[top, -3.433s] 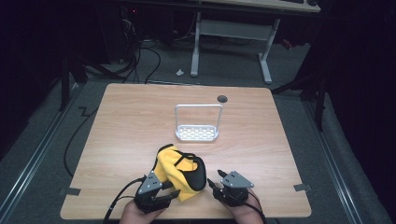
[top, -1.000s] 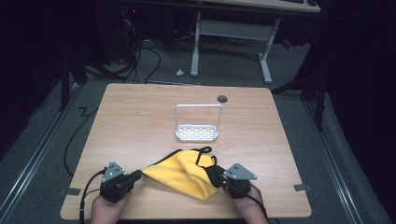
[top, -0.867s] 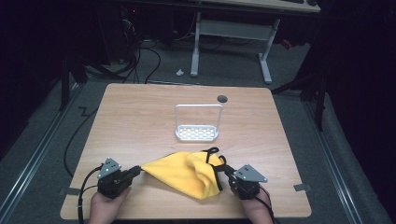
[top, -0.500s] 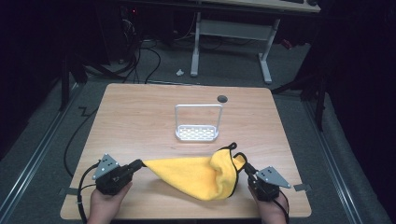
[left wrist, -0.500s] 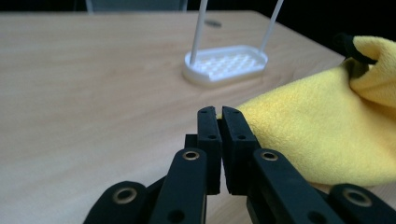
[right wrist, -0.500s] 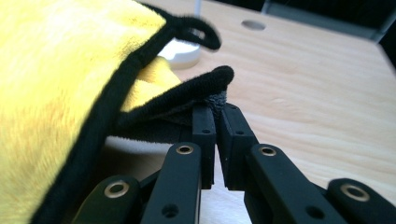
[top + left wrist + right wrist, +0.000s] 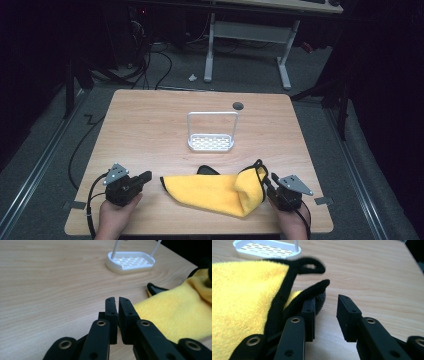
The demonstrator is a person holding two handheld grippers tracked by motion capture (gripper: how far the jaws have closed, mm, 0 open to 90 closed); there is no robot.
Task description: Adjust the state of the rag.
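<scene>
- Yellow cloth (image 7: pixel 215 189) with black edging lies flat on the near part of the table (image 7: pixel 150 125), between the two grippers; the white rack (image 7: pixel 211 142) stands beyond it, apart.
- Handling, by judgement: soft, light, limp; it will sag and fold under its own weight; not fragile, not slippery; best taken at a corner or along the black hem, where the pads can pinch a double layer.
- Left gripper (image 7: pixel 117 299): jaws have just been opening, a narrow slit between them, nothing held; the cloth's near corner lies just beside it, to its right in the left gripper view, apart from the pads.
- Right gripper (image 7: pixel 325 306): jaws have just been opening, a moderate gap, empty; the black hem (image 7: pixel 287 287) rests against the outer side of one jaw, not between the pads; the cloth's folded-up end lies just beside this gripper.
</scene>
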